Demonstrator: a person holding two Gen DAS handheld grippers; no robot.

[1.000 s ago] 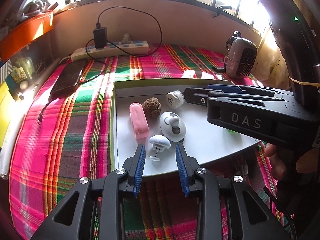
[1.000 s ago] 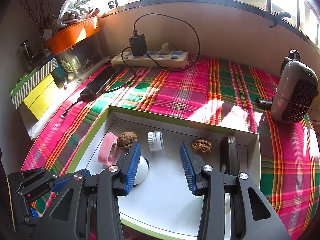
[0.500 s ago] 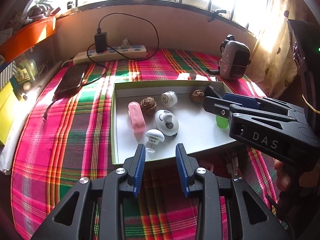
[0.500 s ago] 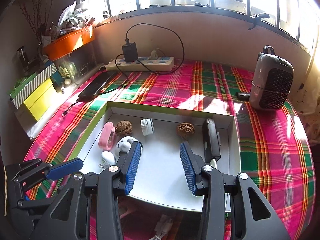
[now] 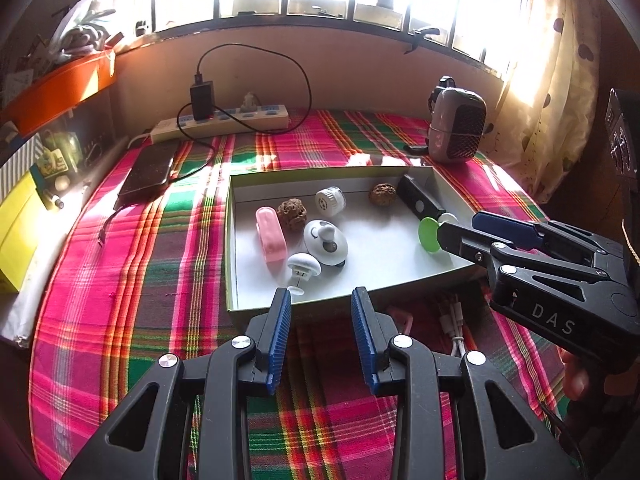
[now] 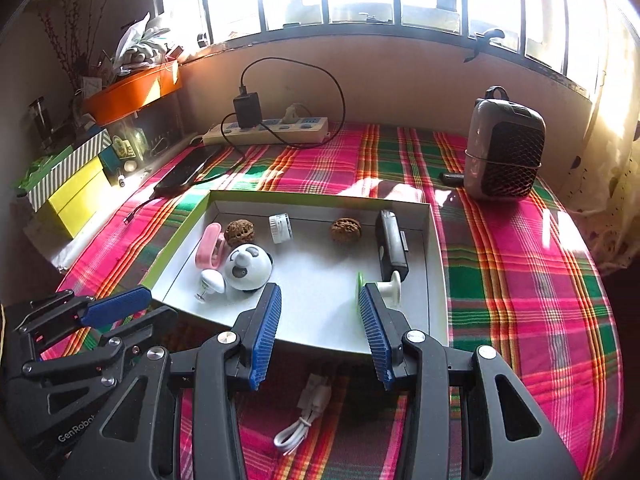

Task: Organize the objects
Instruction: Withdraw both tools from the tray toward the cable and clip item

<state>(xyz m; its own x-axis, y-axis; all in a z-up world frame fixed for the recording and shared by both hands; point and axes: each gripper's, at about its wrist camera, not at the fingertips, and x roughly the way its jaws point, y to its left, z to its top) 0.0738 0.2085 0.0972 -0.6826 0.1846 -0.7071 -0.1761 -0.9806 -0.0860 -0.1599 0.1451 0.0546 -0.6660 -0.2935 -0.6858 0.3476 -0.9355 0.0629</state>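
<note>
Plaid cloth (image 5: pixel 132 264) in pink, green and orange covers the whole surface, and the shallow white tray (image 5: pixel 240 304) with the green rim sits in the middle of it. I've got my left gripper (image 5: pixel 320 304) hanging just off the tray's near edge, jaws spread with nothing between them. My right gripper (image 6: pixel 320 304) is over the near edge too, jaws also spread and empty, with the green disc (image 6: pixel 361 280) and a white peg (image 6: pixel 394 282) just beside its right finger.

Inside the tray, left side: a pink clip (image 5: pixel 271 234), a walnut (image 5: pixel 292 210) touching it, a round panda-faced thing (image 5: pixel 326 238) and a small white mushroom-shaped knob (image 5: pixel 303 266) nearest me. Further back there's a white ribbed cap (image 5: pixel 330 201), a second walnut (image 5: pixel 382 194), and a black bar-shaped gadget (image 5: pixel 418 198) lying along the right wall.

Outside the tray: a coiled white cable (image 6: pixel 304 420) on the cloth near me, a phone (image 5: pixel 150 172) far left, a power strip (image 5: pixel 224 120) against the far wall, and a small grey heater (image 6: pixel 504 152) far right.
</note>
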